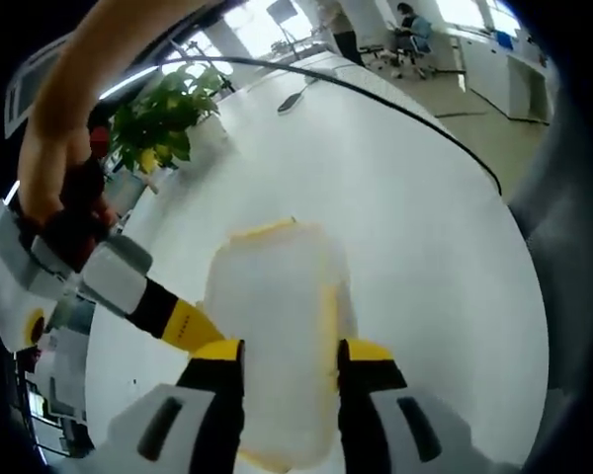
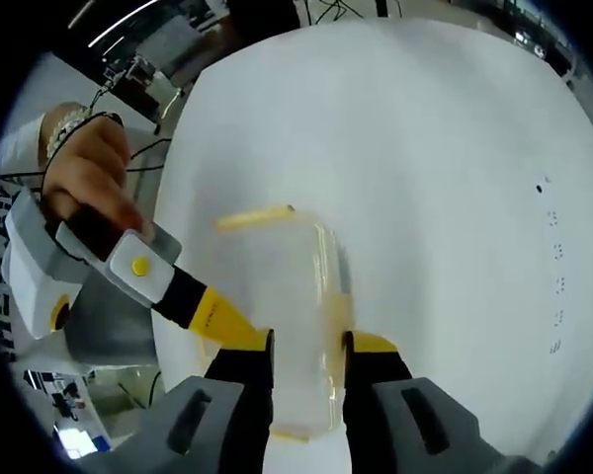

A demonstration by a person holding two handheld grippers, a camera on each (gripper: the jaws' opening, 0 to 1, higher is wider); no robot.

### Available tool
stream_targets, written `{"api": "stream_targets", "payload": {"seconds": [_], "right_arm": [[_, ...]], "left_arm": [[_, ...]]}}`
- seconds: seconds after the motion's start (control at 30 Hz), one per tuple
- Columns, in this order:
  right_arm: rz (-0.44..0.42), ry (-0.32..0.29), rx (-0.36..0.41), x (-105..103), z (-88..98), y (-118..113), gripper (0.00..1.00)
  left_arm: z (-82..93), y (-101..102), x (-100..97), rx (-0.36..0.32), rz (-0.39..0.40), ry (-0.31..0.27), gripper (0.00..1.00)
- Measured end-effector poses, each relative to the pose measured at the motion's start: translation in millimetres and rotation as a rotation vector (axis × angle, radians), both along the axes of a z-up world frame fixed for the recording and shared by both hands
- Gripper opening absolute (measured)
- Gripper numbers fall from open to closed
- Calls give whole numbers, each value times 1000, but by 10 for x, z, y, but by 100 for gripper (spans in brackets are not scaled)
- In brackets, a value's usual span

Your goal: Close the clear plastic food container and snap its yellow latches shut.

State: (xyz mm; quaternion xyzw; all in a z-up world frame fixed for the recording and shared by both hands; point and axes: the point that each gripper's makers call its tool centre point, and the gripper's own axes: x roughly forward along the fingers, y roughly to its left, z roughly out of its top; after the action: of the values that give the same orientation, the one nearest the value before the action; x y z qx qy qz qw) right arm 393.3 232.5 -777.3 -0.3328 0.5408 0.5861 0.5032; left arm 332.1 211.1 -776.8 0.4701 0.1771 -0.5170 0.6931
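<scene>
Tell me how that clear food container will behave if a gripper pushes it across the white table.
The container looks empty, so probably light and quick to slide on the smooth white table. Its low, flat shape makes tipping unlikely. Clear thin plastic may flex under the fingers.

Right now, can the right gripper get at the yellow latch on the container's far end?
Probably yes. The right gripper sits open at the container's near end, and the far latch lies beyond the lid with nothing across the path. The other gripper stays off to the side.
</scene>
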Motion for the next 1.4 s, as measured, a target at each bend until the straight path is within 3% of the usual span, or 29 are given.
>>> {"api": "stream_targets", "payload": {"seconds": [0.17, 0.2, 0.23, 0.33, 0.8, 1.03, 1.2, 1.4], "right_arm": [[4, 15, 0, -30, -9, -14, 21], [14, 49, -20, -111, -6, -55, 20], [4, 30, 2, -62, -28, -12, 20], [-5, 55, 33, -110, -15, -48, 21], [-1, 26, 24, -115, 18, 3, 23], [-34, -1, 81, -91, 40, 11, 23], [3, -78, 81, -87, 65, 53, 23], [-20, -126, 99, -7, 64, 34, 24]], "left_arm": [[-29, -28, -7, 19, -11, -32, 31], [-29, -17, -3, 22, -9, -19, 31], [-40, -32, -41, 16, -21, 4, 32], [-19, -5, -21, 15, -26, -23, 32], [-3, 24, -3, 18, -24, -31, 32], [-1, 38, 3, 12, -22, -34, 32], [2, 49, 1, 35, -31, -36, 33], [-2, 54, -5, 46, -38, -41, 33]]}}
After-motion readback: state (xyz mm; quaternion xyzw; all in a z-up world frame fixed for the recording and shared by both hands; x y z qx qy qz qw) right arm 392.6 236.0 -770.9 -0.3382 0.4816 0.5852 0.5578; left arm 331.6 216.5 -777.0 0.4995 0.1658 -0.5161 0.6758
